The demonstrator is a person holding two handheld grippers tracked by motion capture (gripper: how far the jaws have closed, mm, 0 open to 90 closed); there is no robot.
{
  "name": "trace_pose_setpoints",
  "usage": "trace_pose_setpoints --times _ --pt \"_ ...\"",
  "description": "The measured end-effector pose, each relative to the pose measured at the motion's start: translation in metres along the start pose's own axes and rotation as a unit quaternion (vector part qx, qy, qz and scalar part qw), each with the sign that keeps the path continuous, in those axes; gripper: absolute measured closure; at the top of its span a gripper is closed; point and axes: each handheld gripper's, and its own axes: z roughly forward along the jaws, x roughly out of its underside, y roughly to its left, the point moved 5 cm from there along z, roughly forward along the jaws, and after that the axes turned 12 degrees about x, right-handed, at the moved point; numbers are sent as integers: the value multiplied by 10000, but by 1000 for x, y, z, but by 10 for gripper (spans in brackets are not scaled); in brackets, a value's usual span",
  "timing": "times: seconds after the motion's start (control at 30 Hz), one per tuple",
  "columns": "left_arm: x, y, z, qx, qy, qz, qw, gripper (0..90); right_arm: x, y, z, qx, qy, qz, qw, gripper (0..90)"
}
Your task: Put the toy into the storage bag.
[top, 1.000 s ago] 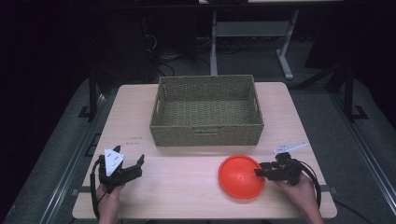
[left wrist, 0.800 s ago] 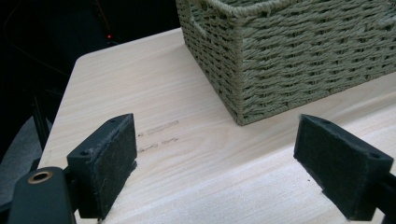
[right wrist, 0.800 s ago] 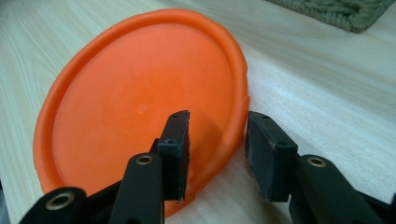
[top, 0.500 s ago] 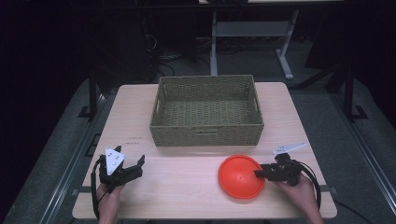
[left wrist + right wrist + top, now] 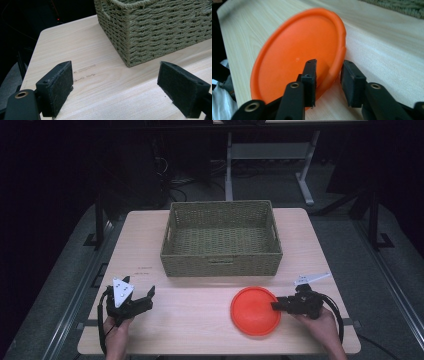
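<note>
As jaws straddle the rim: right tool [image 5: 327,83] part-open around orange plate [image 5: 297,53], not clamped.
Advice: close squarely before lifting.
Left tool [image 5: 116,88]: wide open, empty.

One overhead camera, two riding low on the tools.

The high view looks forward and down over the whole tabletop [image 5: 200,320]. The left gripper view sits close above the wood, facing the wicker basket [image 5: 160,27] corner; the right gripper view looks closely across the orange plate [image 5: 297,55]. Both also appear from above.
</note>
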Motion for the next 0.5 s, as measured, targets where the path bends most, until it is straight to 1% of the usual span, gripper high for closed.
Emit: trace_pose_setpoints --times 0.03,0.07,0.1,0.23,0.33,0.37,0.43,0.5 --pt "0 0 0 0 0 0 10000 127 0 0 0 0 0 0 10000 668" --pt "0 0 0 -5 8 -6 10000 127 0 0 1 49 33 -18 10000 697" --pt "0 0 0 -5 8 -6 10000 127 0 0 0 53 4 -26 10000 715" --pt "0 0 1 9 -5 7 10000 127 -2 1 -2 23 -56 -31 10000 747" --pt "0 -1 0 6 -25 16 10000 127 -5 4 -5 -15 -129 -12 9999 777" --pt "0 -1 0 4 -26 12 10000 127 -6 5 -7 -31 -168 -42 9998 786" --pt "0 0 0 1 -14 -8 10000 127 -8 8 -10 -81 -234 -5 9997 806" --pt "0 0 0 -10 -14 -2 10000 127 -9 9 -11 -96 -240 7 9997 811"
